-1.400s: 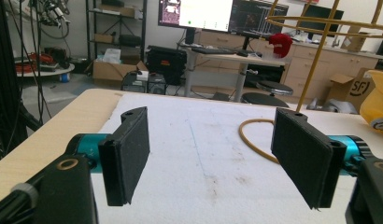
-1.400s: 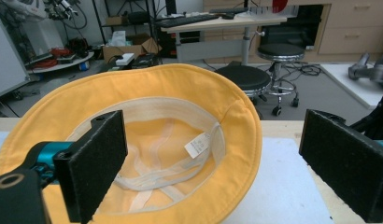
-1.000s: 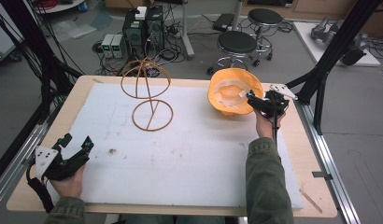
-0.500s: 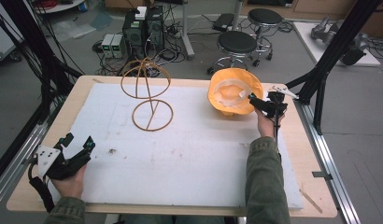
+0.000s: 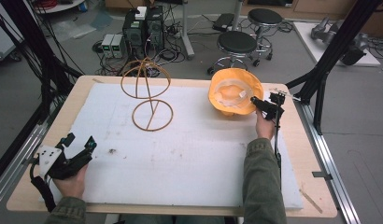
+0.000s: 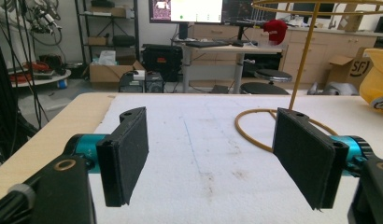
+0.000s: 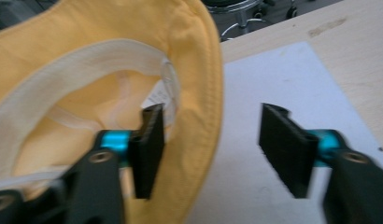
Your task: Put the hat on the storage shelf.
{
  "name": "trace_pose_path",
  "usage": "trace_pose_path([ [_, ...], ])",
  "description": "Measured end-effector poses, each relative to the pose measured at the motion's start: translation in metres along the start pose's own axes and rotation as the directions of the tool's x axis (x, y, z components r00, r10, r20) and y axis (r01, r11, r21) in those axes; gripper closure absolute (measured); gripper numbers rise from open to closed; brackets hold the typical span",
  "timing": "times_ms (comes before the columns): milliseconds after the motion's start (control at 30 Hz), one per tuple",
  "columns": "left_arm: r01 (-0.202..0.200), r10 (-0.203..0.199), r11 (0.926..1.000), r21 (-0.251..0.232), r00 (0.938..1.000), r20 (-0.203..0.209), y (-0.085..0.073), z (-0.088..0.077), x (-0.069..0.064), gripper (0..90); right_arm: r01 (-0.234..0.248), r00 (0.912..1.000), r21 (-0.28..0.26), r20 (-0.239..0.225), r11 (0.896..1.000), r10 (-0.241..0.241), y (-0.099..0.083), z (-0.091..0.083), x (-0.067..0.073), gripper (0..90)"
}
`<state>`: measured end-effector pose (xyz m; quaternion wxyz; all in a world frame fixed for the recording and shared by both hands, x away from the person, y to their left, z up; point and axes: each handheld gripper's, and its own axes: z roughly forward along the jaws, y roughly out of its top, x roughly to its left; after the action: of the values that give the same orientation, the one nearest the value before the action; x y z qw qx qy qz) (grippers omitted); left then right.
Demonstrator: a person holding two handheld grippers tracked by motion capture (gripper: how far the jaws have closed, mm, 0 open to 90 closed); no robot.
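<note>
1. Vs 1 s ago: R gripper lower & closer in on hat, jaws just been closing. Hat brim now between them. L gripper same spot as before. Hat and stand not moved.
2. R gripper: about half open, one jaw inside hat, other outside on white mat. Brim in the gap, pads not squeezing it yet. Nothing held.
3. L gripper: wide open, nothing between jaws, low over mat near front-left corner of table.
4. Hat: far right part of mat, just in front of R gripper. Lying upside down, open side up & tipped a bit toward person. Round, so no clear long way.
5. Looks: hat is soft yellow cloth, floppy brim, paler band inside, small white tag by inner jaw.
6. Stand: thin tan wire, flat ring at bottom, rounder loops on top, upright, well apart from hat to its left.
7. Mat: white, foamy, few dirty marks. Table: pale wood, bare at edges. Pads: black, flat, rough.
</note>
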<state>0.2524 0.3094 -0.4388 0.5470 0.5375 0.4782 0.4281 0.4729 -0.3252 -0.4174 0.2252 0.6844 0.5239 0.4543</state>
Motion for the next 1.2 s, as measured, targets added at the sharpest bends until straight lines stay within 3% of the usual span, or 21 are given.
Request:
trace_pose_path([
  [67, 0.001, -0.001, 1.0000, -0.002, 1.0000, -0.001, 0.000, 0.000, 0.000, 27.3, 0.029, 0.9996, -0.001, 0.004, 1.000, -0.029, 0.000, -0.002, 0.006, 70.4],
  [100, 0.001, -0.001, 1.0000, -0.002, 1.0000, -0.001, 0.000, 0.000, 0.000, 27.3, 0.029, 0.9996, -0.001, 0.004, 1.000, -0.029, 0.000, -0.002, 0.006, 70.4],
  [133, 0.000, 0.000, 1.0000, -0.003, 1.0000, -0.002, 0.000, 0.000, 0.001, 27.4, 0.019, 0.9998, -0.007, 0.007, 1.000, -0.019, 0.001, -0.004, 0.007, 78.9],
  [167, 0.000, 0.000, 1.0000, -0.004, 1.0000, -0.002, 0.000, 0.000, 0.000, 27.4, 0.019, 0.9998, -0.007, 0.007, 1.000, -0.019, 0.001, -0.004, 0.007, 78.9],
  [200, 0.000, 0.000, 1.0000, -0.002, 1.0000, 0.001, 0.000, 0.000, 0.000, 27.4, -0.018, 0.9997, -0.010, -0.018, 1.000, 0.018, 0.002, -0.006, 0.007, 83.9],
  [267, 0.006, -0.006, 1.0000, -0.002, 0.9999, 0.010, 0.000, 0.001, 0.000, 27.4, -0.026, 0.9992, -0.006, -0.030, 1.000, 0.026, 0.003, -0.008, 0.008, 85.7],
  [433, 0.013, -0.013, 0.9999, -0.002, 0.9998, 0.015, -0.001, 0.002, 0.000, 27.4, 0.016, 0.9996, -0.021, -0.023, 1.000, -0.017, 0.003, -0.010, 0.013, 86.2],
  [567, 0.017, -0.017, 0.9998, -0.002, 0.9997, 0.016, -0.001, 0.003, 0.000, 27.4, 0.016, 0.9972, -0.044, -0.072, 0.999, -0.019, 0.003, -0.014, 0.022, 86.4],
  [833, 0.035, -0.034, 0.9993, -0.011, 0.9994, 0.010, 0.000, 0.004, 0.002, 27.5, 0.056, 0.9925, -0.135, -0.100, 0.989, -0.070, 0.005, -0.027, 0.042, 86.4],
  [867, 0.037, -0.037, 0.9992, -0.015, 0.9993, 0.009, 0.000, 0.004, 0.002, 27.4, 0.103, 0.9889, -0.186, -0.087, 0.977, -0.120, 0.006, -0.033, 0.048, 86.4],
  [967, 0.046, -0.046, 0.9988, -0.016, 0.9989, 0.009, 0.000, 0.004, 0.004, 27.5, 0.153, 0.9831, -0.258, -0.059, 0.954, -0.173, 0.008, -0.041, 0.056, 86.4],
  [1000, 0.054, -0.054, 0.9983, -0.020, 0.9985, 0.009, -0.001, 0.004, 0.004, 27.5, 0.153, 0.9831, -0.258, -0.059, 0.954, -0.173, 0.008, -0.041, 0.056, 86.4],
  [1033, 0.054, -0.054, 0.9984, -0.018, 0.9985, 0.008, -0.001, 0.004, 0.004, 27.5, 0.161, 0.9814, -0.301, -0.053, 0.940, -0.185, 0.009, -0.046, 0.060, 86.4],
  [1067, 0.056, -0.056, 0.9982, -0.019, 0.9984, 0.008, -0.001, 0.004, 0.004, 27.5, 0.161, 0.9814, -0.301, -0.053, 0.940, -0.185, 0.009, -0.046, 0.060, 86.4],
  [1100, 0.060, -0.060, 0.9980, -0.022, 0.9982, 0.009, -0.001, 0.005, 0.004, 27.4, 0.173, 0.9787, -0.343, -0.046, 0.923, -0.200, 0.011, -0.051, 0.061, 86.4],
  [1200, 0.060, -0.060, 0.9979, -0.024, 0.9981, 0.011, -0.001, 0.005, 0.003, 27.4, 0.178, 0.9770, -0.409, -0.034, 0.895, -0.210, 0.014, -0.060, 0.064, 86.3],
])
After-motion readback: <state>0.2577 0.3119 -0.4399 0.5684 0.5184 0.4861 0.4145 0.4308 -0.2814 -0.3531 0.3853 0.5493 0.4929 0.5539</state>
